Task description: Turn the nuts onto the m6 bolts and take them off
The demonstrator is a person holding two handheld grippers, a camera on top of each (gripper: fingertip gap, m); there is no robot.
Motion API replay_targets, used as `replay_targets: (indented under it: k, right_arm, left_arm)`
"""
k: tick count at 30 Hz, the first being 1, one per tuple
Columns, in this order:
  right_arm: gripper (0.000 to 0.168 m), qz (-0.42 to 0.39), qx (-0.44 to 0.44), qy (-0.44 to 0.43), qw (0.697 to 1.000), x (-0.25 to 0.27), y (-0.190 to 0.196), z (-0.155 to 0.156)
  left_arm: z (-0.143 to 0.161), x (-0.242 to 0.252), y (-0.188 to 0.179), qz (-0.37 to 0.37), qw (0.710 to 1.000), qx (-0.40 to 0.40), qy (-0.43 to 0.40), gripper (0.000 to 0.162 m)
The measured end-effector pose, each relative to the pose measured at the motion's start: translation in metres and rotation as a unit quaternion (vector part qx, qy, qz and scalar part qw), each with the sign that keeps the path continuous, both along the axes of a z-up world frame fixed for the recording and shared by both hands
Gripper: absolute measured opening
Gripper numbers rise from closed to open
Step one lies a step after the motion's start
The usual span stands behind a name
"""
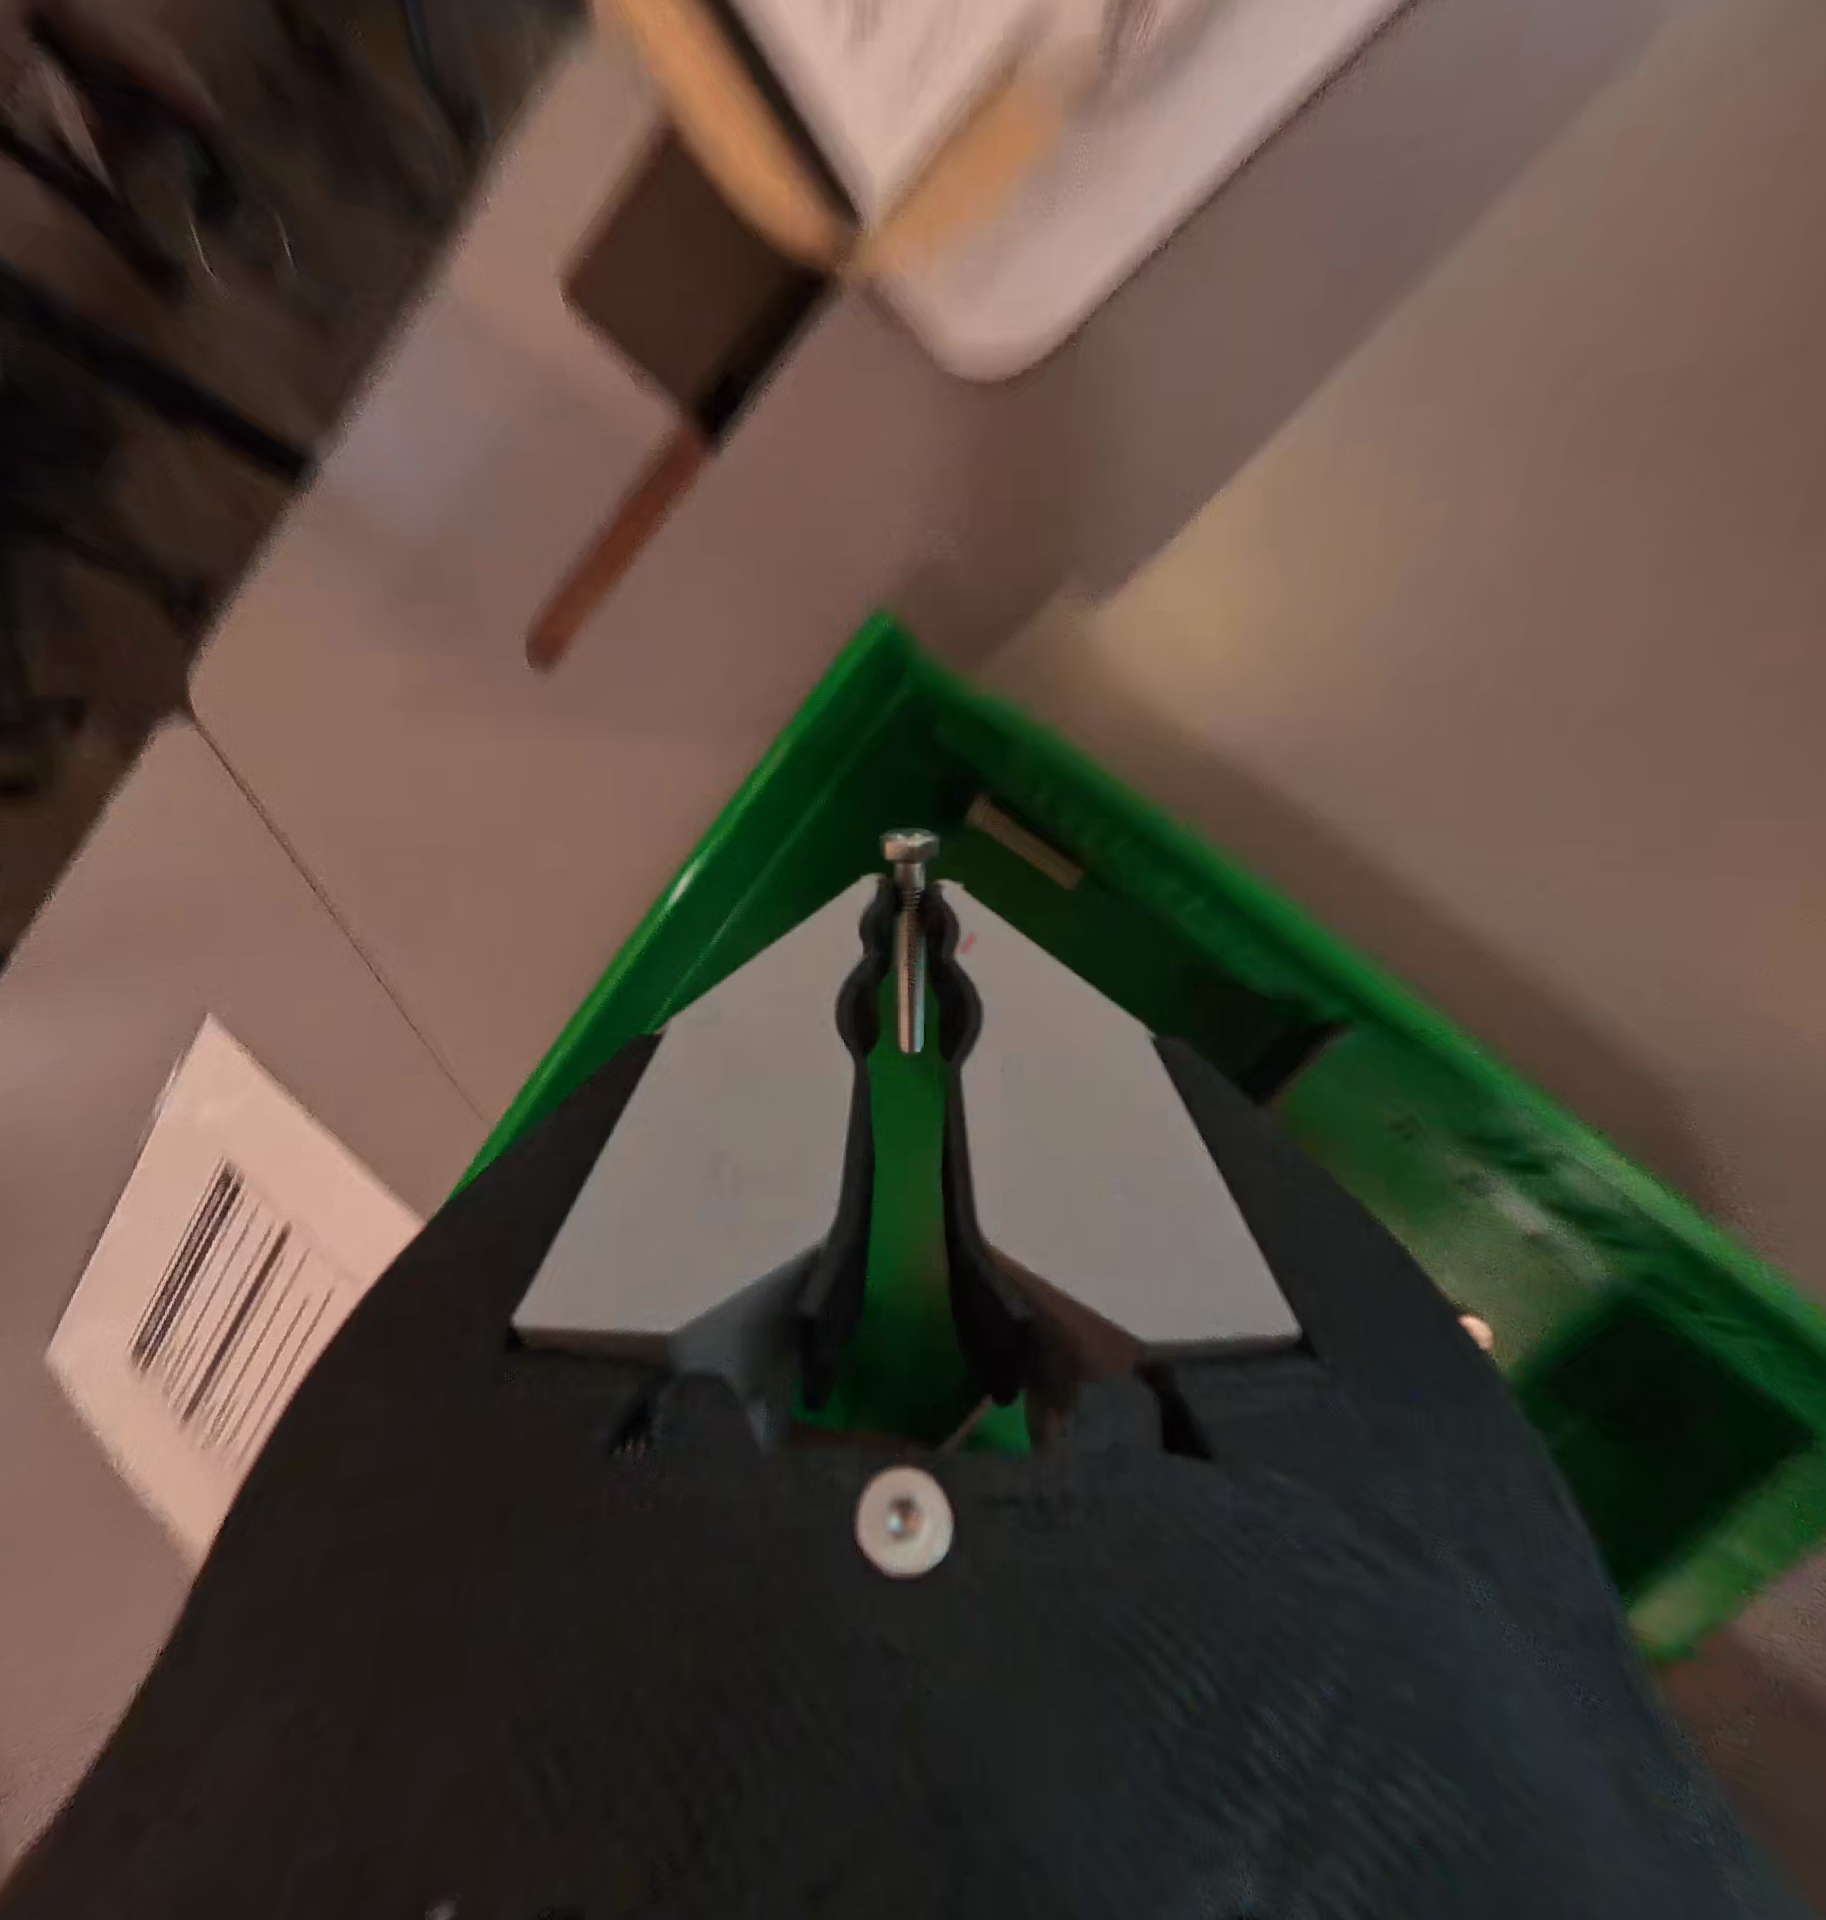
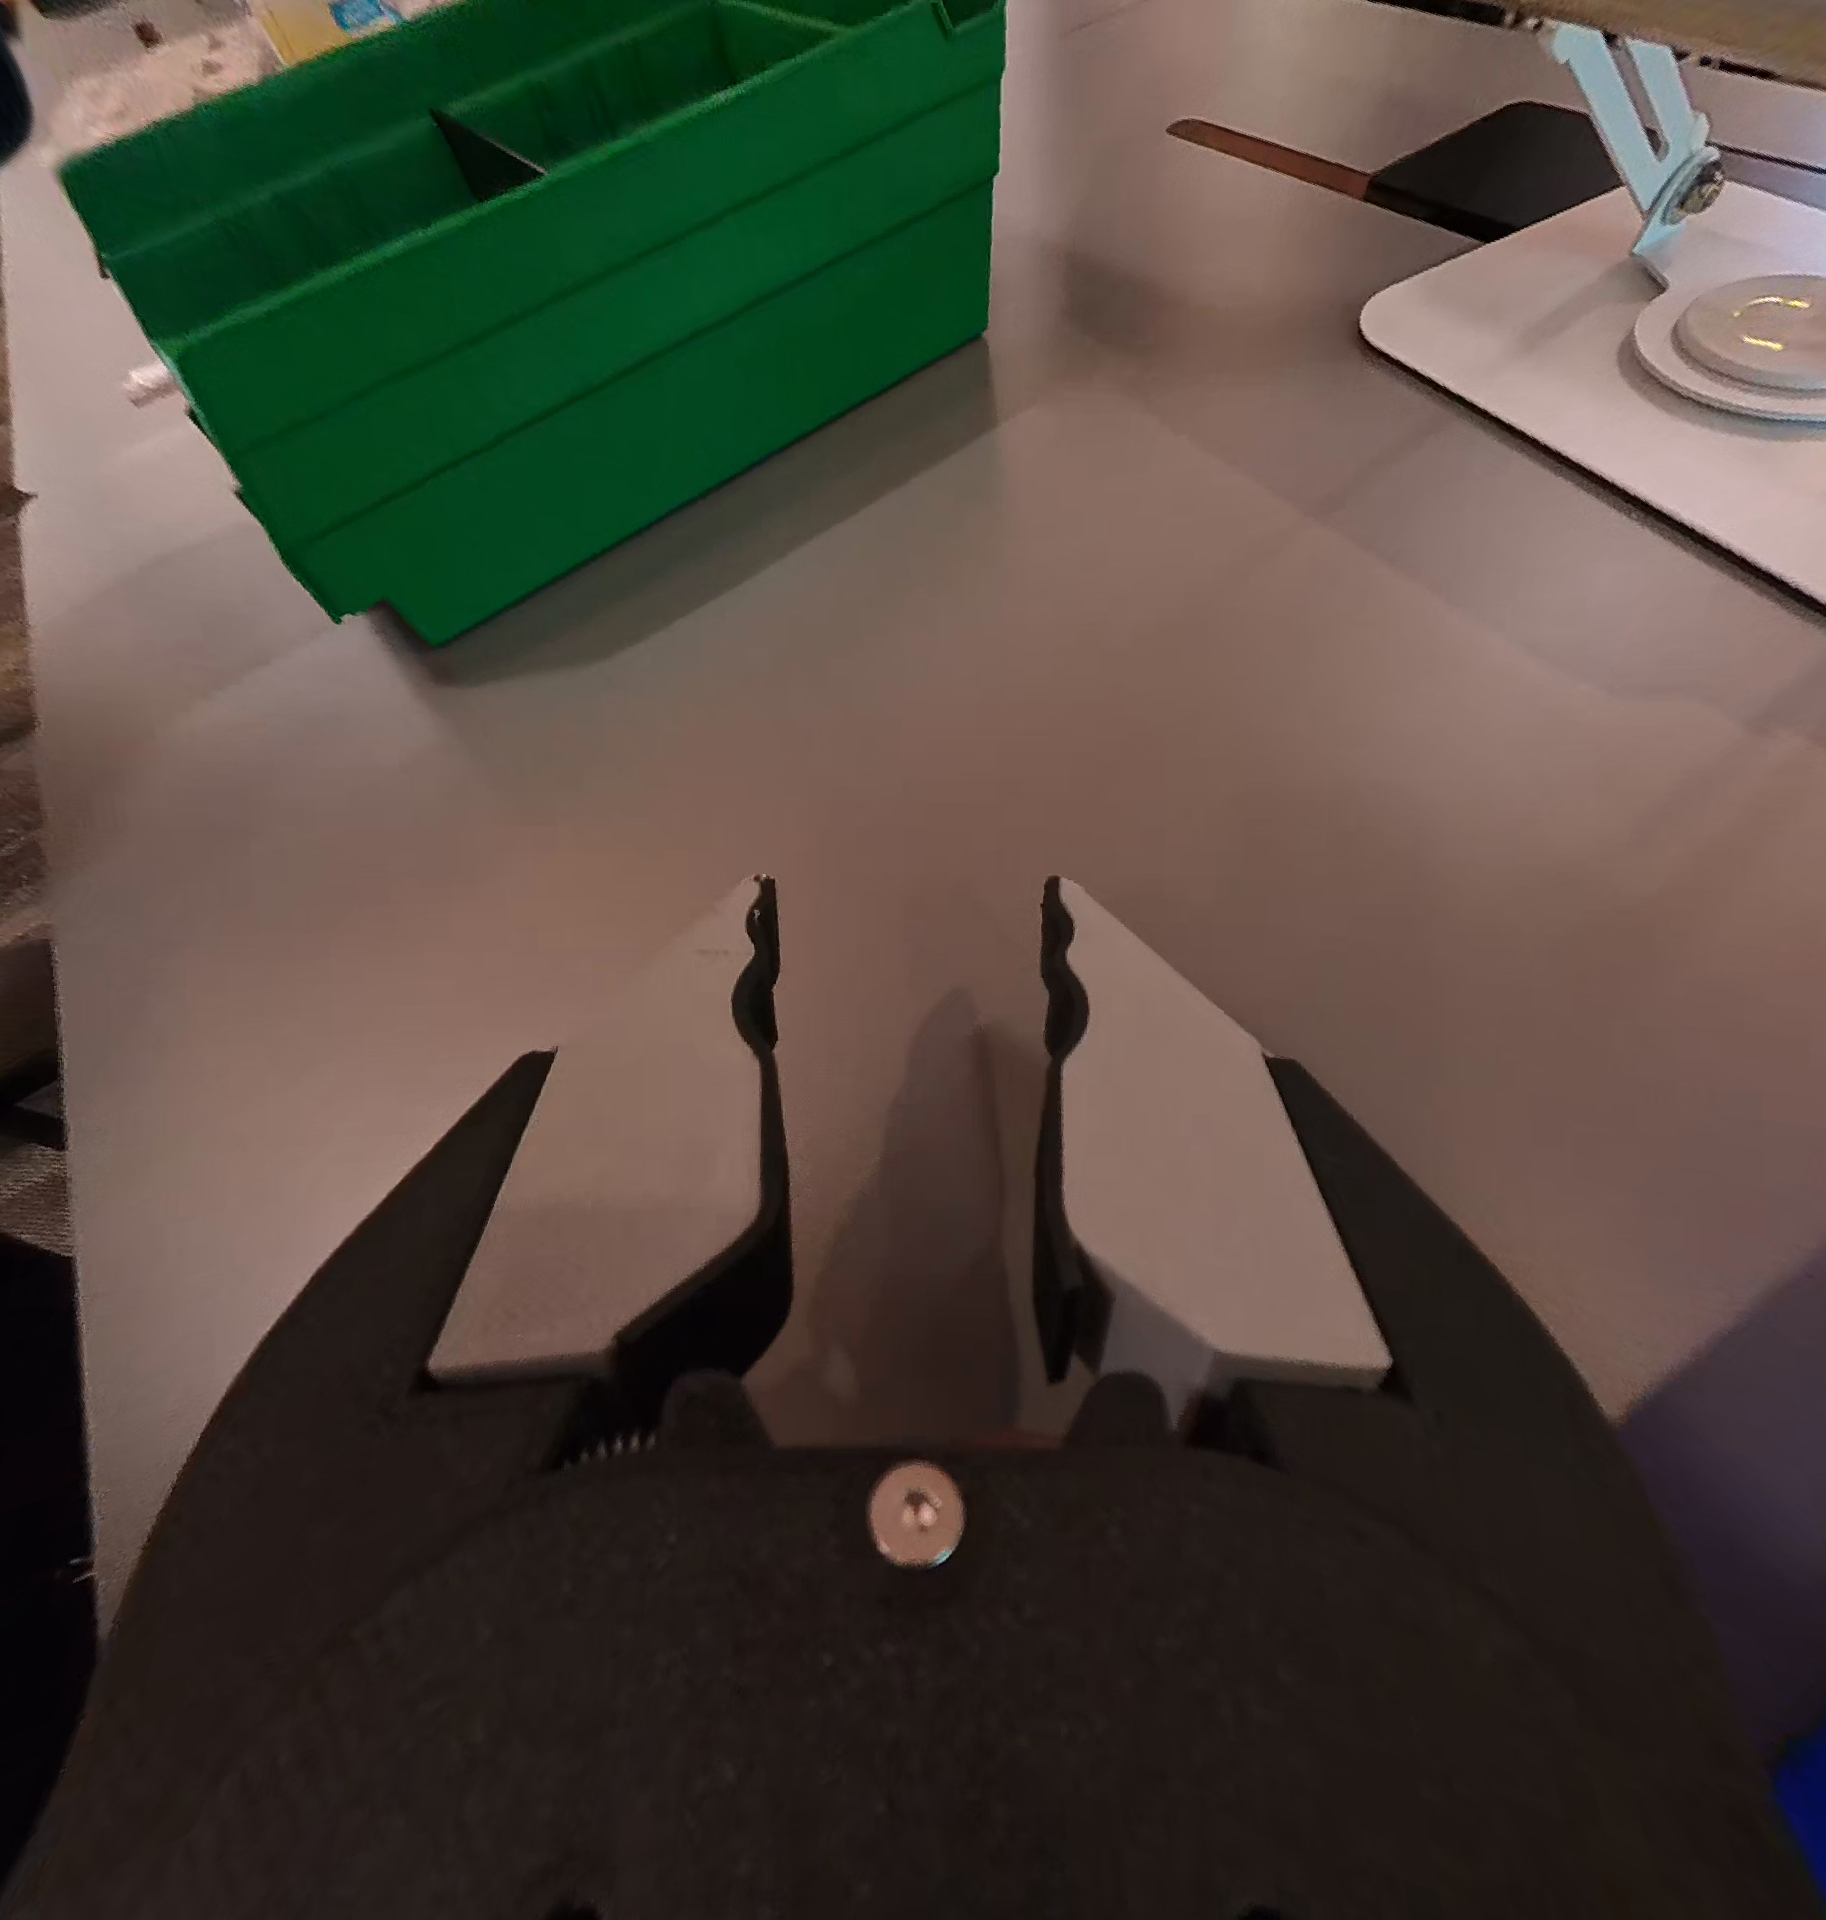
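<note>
Left wrist view is motion-blurred; bin contents beyond the tips are hard to make out. Left tongs (image 1: 910, 914) are closed on one bolt (image 1: 910, 948), head sticking out past the tips, above the green bin (image 1: 1179, 914) corner. No nut discernible. Right tongs (image 2: 910, 914) gape wide, empty, over the bare table (image 2: 1096, 707); only this view shows the bin (image 2: 597, 416) whole, ahead-left, with its dividers.

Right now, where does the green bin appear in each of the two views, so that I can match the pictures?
Left wrist view: the green bin fills the centre and lower right, seen from above, behind the left gripper shut on a bolt.
Right wrist view: the green bin stands at the upper left on the table, far ahead of the open right gripper.
Shared landmark: the white stand base.
</note>
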State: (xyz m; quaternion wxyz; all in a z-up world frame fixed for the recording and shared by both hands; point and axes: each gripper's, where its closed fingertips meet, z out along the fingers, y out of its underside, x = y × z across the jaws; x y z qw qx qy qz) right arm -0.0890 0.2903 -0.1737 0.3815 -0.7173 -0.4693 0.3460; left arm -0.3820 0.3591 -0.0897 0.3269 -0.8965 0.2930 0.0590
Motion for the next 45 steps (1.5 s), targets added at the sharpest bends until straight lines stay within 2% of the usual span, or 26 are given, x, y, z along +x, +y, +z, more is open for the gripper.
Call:
replay_targets:
  k: [1,3,5,7,11,14,16,17,19,22,23,29,33,37,39,42,45]
  right_arm:
    - [0.048,0.007,-0.004,0.011,1.000,-0.001,-0.002,0.004]
    - [0.048,0.025,-0.012,0.039,0.999,-0.005,-0.009,0.013]
    - [0.048,0.050,-0.017,0.074,0.996,-0.010,-0.018,0.026]
    - [0.048,0.085,-0.032,0.121,0.988,-0.016,-0.030,0.043]
    - [0.048,0.152,-0.063,0.229,0.959,-0.026,-0.049,0.088]
    - [0.044,0.194,-0.065,0.283,0.937,-0.023,-0.062,0.111]
    - [0.042,0.217,-0.077,0.304,0.924,-0.019,-0.070,0.119]
    - [0.036,0.220,-0.083,0.310,0.921,-0.018,-0.071,0.121]
    - [0.009,0.219,-0.088,0.314,0.920,-0.015,-0.069,0.121]
    - [0.002,0.230,-0.092,0.323,0.913,-0.008,-0.072,0.123]
    - [0.002,0.227,-0.087,0.316,0.917,-0.007,-0.071,0.121]
    - [0.002,0.204,-0.088,0.298,0.928,0.003,-0.061,0.112]
    - [0.002,0.208,-0.127,0.352,0.904,0.013,-0.056,0.126]
    - [0.002,0.195,-0.106,0.295,0.929,0.002,-0.056,0.106]
    - [0.002,0.192,-0.101,0.287,0.933,0.001,-0.056,0.105]
    - [0.002,0.171,-0.095,0.256,0.947,0.002,-0.049,0.095]
    - [0.002,0.150,-0.080,0.187,0.968,-0.002,-0.043,0.071]
  left_arm:
    - [0.025,0.021,-0.007,-0.024,0.998,0.045,-0.045,0.003]
    - [0.067,0.074,-0.029,-0.085,0.979,0.117,-0.140,0.003]
    - [0.092,0.126,-0.056,-0.140,0.953,0.168,-0.210,0.003]
    - [0.097,0.174,-0.080,-0.183,0.927,0.196,-0.262,0.003]
    - [0.086,0.249,-0.109,-0.228,0.879,0.214,-0.361,0.003]
    - [0.080,0.278,-0.120,-0.245,0.851,0.219,-0.410,0.003]
    - [0.074,0.288,-0.121,-0.241,0.844,0.215,-0.429,0.003]
    - [0.071,0.292,-0.122,-0.243,0.838,0.210,-0.441,0.003]
    - [0.069,0.296,-0.124,-0.243,0.823,0.208,-0.470,0.003]
    - [0.071,0.298,-0.130,-0.251,0.790,0.197,-0.523,0.003]
    - [0.069,0.297,-0.129,-0.249,0.788,0.195,-0.528,0.003]
    - [0.048,0.290,-0.131,-0.249,0.797,0.179,-0.520,0.002]
    - [0.027,0.287,-0.132,-0.249,0.810,0.165,-0.505,0.000]
    - [0.007,0.293,-0.131,-0.249,0.826,0.118,-0.491,0.000]
    - [-0.008,0.293,-0.132,-0.250,0.847,0.093,-0.460,0.000]
    - [-0.037,0.283,-0.126,-0.233,0.895,0.069,-0.373,0.017]
    - [-0.052,0.270,-0.118,-0.216,0.930,0.095,-0.282,0.025]
